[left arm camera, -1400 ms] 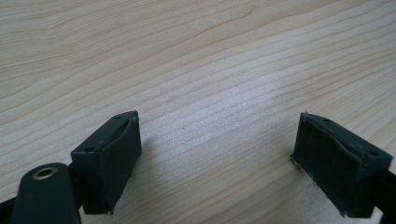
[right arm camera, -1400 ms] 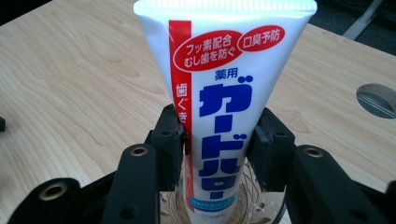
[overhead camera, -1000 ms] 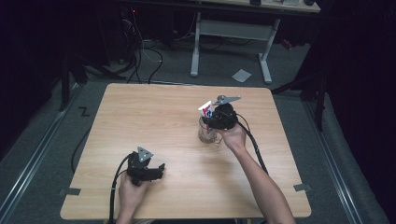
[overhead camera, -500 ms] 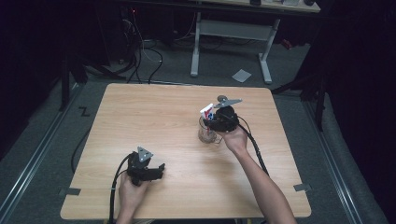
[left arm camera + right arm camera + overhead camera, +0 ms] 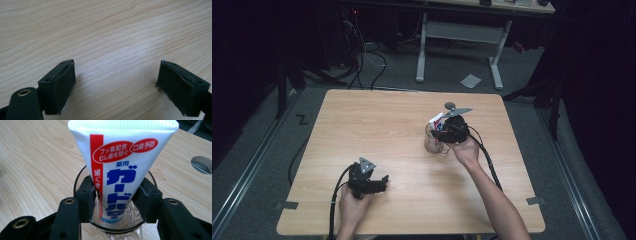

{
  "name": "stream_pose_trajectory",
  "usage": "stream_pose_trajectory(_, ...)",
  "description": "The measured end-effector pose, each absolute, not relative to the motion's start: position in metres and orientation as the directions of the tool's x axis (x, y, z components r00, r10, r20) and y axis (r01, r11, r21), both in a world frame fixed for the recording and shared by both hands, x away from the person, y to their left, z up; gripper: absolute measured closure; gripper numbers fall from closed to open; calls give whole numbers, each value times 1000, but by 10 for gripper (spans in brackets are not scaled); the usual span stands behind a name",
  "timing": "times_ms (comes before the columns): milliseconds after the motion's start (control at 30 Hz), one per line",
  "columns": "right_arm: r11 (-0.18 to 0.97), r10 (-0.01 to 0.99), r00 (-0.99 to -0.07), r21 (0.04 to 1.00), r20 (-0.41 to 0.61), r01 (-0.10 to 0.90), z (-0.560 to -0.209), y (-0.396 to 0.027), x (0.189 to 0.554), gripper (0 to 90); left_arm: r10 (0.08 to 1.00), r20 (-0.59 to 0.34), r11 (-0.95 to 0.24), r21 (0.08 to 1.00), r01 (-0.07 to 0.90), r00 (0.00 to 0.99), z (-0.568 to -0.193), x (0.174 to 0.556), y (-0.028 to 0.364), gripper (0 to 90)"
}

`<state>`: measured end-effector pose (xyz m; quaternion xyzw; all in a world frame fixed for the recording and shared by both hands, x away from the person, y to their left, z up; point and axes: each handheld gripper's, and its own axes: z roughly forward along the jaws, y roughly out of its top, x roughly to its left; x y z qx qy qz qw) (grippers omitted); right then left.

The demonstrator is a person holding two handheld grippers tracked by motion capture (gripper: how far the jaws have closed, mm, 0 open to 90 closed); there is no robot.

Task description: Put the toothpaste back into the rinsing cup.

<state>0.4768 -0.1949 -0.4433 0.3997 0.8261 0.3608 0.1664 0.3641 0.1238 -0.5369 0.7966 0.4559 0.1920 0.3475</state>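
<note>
The toothpaste tube (image 5: 117,170) is white and flat-crimped at its top, with a red stripe, red ovals and blue lettering. It stands with its lower end inside a clear ribbed glass (image 5: 120,225), right of the middle of the pale wood-grain surface (image 5: 377,130). My right hand-held gripper (image 5: 117,200) clamps the tube above the glass rim. My left hand-held gripper (image 5: 117,87) rests near the front edge, jaws spread apart, holding nothing.

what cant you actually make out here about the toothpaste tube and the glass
- Cap end of the toothpaste tube: right gripper view, hidden behind the right gripper and blurred by the ribbed glass.
- Whether the tube reaches the glass's bottom: cut off by the lower edge.
- Tube print: high view, too small.
- Whether the left gripper touches the table: unclear.
</note>
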Motion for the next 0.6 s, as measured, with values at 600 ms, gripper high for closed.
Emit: stream_pose_trajectory(600, 428, 782, -623, 734, -10, 527, -440, -194, 470, 431, 860, -11, -343, 728, 593, 511, -537, 364, 124, 153)
